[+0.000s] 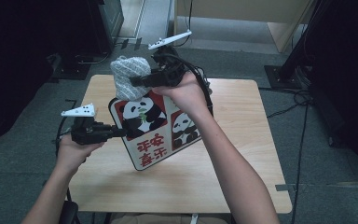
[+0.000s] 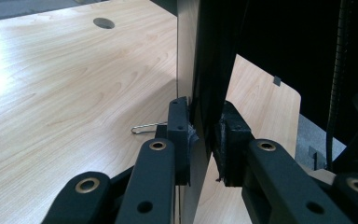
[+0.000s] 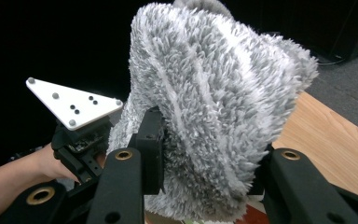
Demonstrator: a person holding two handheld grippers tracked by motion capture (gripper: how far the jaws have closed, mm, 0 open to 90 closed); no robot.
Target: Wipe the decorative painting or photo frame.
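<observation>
A flat board [image 1: 151,130] printed with pandas on red panels and red characters is held tilted above the wooden table [image 1: 242,154]. My left gripper [image 1: 120,132] is shut on its left edge; in the left gripper view the jaws [image 2: 205,140] pinch the thin panel [image 2: 186,56]. A grey fluffy cloth [image 1: 126,74] sits at the board's top edge, and my right gripper [image 1: 135,81] is shut on it. In the right gripper view the cloth [image 3: 214,93] bulges out between the jaws [image 3: 208,149], with the left gripper [image 3: 81,144] and its white plate beyond.
A thin wire clip [image 2: 147,127] lies on the tabletop near the board, and a round hole [image 2: 103,22] is in the table's far part. Dark equipment stands [image 1: 298,65] and cables [image 1: 303,140] are on the grey floor around the table.
</observation>
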